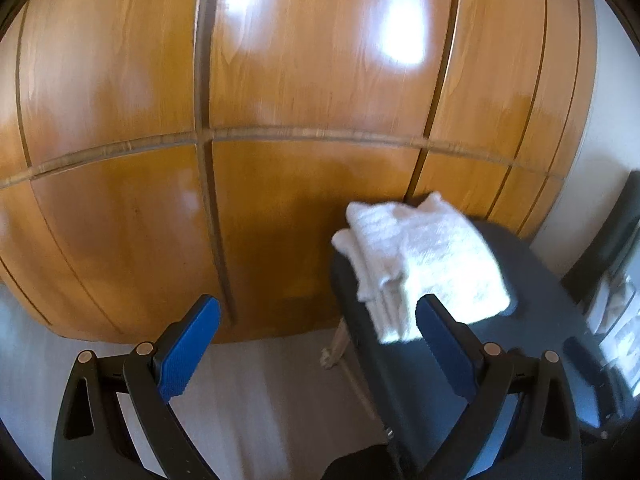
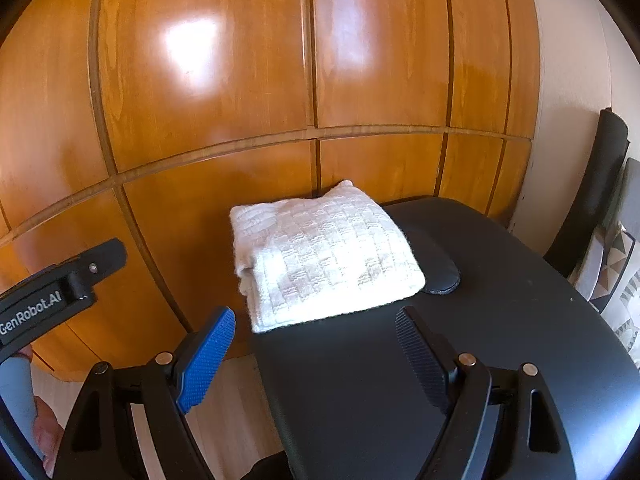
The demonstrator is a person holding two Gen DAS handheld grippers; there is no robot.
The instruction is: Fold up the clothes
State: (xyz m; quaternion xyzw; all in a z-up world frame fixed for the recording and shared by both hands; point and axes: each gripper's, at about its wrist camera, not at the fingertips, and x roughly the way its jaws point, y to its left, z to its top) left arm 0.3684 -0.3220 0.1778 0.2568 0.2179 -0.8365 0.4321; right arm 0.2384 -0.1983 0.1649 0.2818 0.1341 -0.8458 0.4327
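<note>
Right wrist view: right gripper (image 2: 316, 354) jaws stand wide apart, holding nothing, one pad blue, the other dark. Just past them lies one folded white knit cloth (image 2: 326, 258), resting on the near-left part of a dark round desk (image 2: 520, 320), its left edge overhanging the rim. This view alone shows the left gripper's body (image 2: 60, 292) at the left edge, a hand (image 2: 44, 436) below it, and a dark chair back (image 2: 592, 192) with a patterned cushion at right. Left wrist view: left gripper (image 1: 318, 348) jaws also spread wide and empty, both pads blue; cloth (image 1: 424, 264) blurred. One wooden panelled wardrobe (image 1: 300, 80) fills the background. Pale floor (image 1: 248, 392) below.
</note>
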